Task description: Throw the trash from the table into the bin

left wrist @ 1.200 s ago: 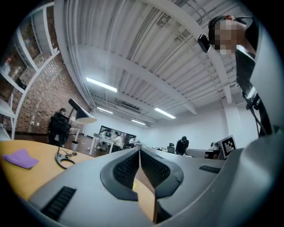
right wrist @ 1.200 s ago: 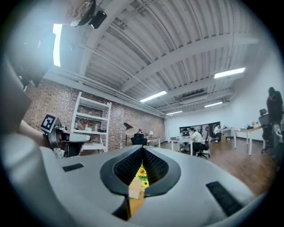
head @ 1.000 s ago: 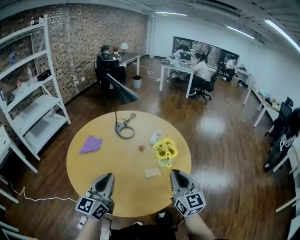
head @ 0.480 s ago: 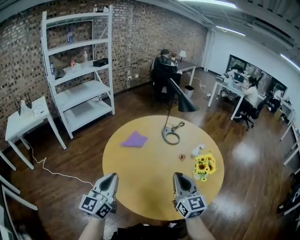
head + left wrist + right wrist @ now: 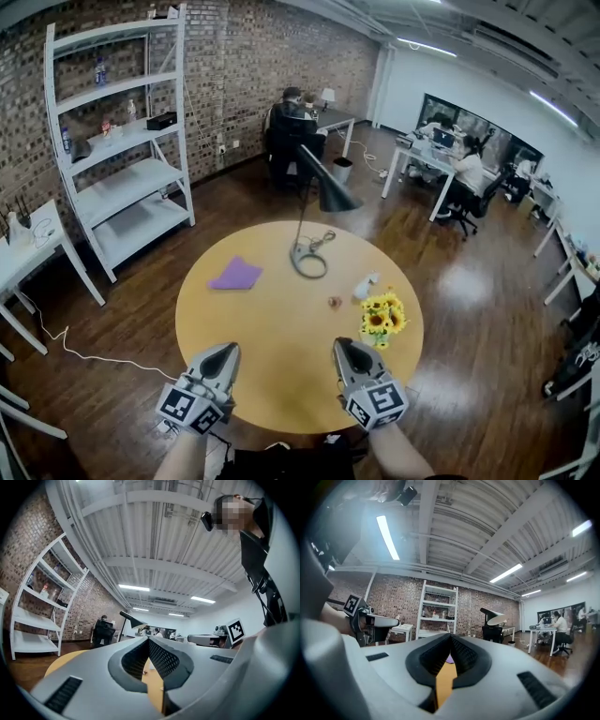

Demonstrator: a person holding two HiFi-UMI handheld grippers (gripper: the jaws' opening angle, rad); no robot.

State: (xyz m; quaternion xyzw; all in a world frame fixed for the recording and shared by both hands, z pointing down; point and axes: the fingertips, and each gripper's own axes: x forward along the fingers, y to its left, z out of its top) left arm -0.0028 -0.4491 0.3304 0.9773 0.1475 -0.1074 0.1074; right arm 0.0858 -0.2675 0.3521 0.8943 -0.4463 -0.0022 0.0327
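A round yellow table [image 5: 244,328] carries a crumpled white scrap [image 5: 365,285], a small reddish bit [image 5: 334,302] and a purple cloth [image 5: 235,274]. My left gripper [image 5: 225,352] and right gripper [image 5: 343,349] hover side by side over the table's near edge, pointing across it. Both are shut with nothing in them. In the left gripper view [image 5: 148,639] and the right gripper view [image 5: 450,636] the jaws meet at the tips, and only tabletop shows below them. A small bin [image 5: 343,170] stands far off beside a desk.
A black desk lamp [image 5: 308,261] and a vase of sunflowers [image 5: 381,319] stand on the table. A white shelf unit [image 5: 117,150] lines the brick wall at left, and a small white table [image 5: 28,248] stands at the far left. People sit at desks at the back.
The head view has swung left, bringing the white shelf unit into the picture. Both grippers have shifted sideways along the table's near edge and stay shut and empty.
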